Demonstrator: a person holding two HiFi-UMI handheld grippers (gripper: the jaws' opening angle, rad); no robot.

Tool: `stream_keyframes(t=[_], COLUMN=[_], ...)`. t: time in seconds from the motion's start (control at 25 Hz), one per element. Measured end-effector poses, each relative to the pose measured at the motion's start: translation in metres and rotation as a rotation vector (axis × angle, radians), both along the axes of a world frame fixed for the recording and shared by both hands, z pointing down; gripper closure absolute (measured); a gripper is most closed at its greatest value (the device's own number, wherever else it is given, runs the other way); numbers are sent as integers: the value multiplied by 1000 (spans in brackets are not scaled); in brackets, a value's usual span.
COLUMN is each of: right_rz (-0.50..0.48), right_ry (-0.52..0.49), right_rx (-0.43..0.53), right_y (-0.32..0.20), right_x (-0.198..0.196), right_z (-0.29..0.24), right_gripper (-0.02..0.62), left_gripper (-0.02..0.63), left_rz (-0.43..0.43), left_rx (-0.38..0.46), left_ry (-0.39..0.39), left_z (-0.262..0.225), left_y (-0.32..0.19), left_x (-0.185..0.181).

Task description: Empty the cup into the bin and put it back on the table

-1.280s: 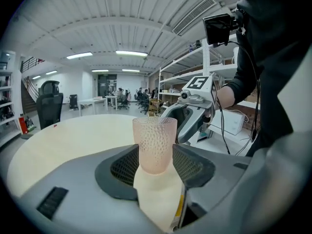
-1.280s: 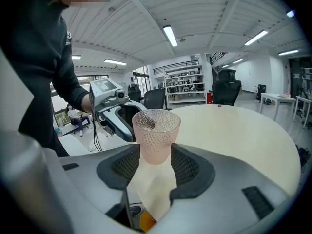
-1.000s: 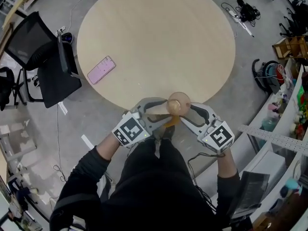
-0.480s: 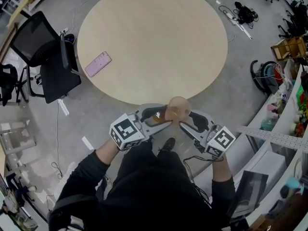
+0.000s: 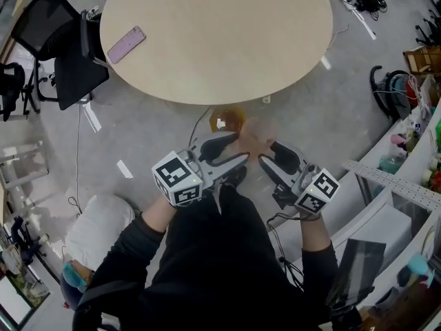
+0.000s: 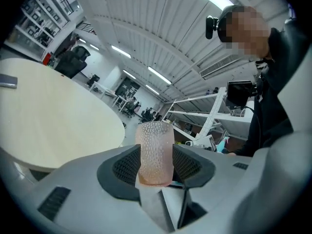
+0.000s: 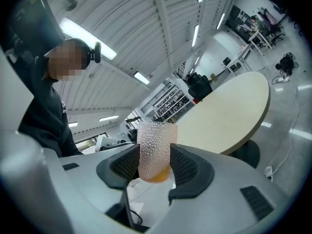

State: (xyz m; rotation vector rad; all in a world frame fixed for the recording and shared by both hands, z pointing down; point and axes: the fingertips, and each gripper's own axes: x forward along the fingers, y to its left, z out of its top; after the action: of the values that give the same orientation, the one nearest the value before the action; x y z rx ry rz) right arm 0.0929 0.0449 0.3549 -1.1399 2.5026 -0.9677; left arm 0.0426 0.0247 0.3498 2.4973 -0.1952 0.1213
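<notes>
Your left gripper (image 5: 242, 148) and right gripper (image 5: 263, 153) meet before you, with the cup (image 5: 253, 134) clamped between the jaws of both. It is off the table's (image 5: 213, 19) near edge, above the floor (image 5: 155, 126). A phone (image 5: 126, 44) lies on the table's left part. A chair (image 5: 58, 54) stands just left of the table. Shelving (image 5: 389, 185) runs along your right.

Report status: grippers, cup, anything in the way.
Left gripper and right gripper both shut on cup. Cup off the table, over floor, orange liquid inside. No bin made out.

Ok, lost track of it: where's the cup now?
Head view, centre: the cup is clamped between left gripper and right gripper, above the floor beside the table.
</notes>
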Motion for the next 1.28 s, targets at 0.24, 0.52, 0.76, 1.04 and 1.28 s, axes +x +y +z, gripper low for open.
stream_keyframes(t=[0.24,0.52,0.76,1.04,1.28], right_rz=[20,34,53,57,71], right_ry=[-83,-151,-175,-198,-211], right_rx=[-40,-118,-193,-227,-272], right_y=[16,16,14,20,20], right_x=[-7,-25,-48,-54,-56], right_z=[36,109,171,279,344], right_gripper=[399,400,399,400,400], left_gripper=[391,391,391,391,392], left_rz=[-72,-93,-91,-93,-102], left_rx=[-136,-220,-309,-350,-411], left_ry=[2,-65,-96,-139,-145], left_z=[40,110,173,281,347], left_y=[17,17,15,20,20], left_x=[-11,-29,-53,-59,-62])
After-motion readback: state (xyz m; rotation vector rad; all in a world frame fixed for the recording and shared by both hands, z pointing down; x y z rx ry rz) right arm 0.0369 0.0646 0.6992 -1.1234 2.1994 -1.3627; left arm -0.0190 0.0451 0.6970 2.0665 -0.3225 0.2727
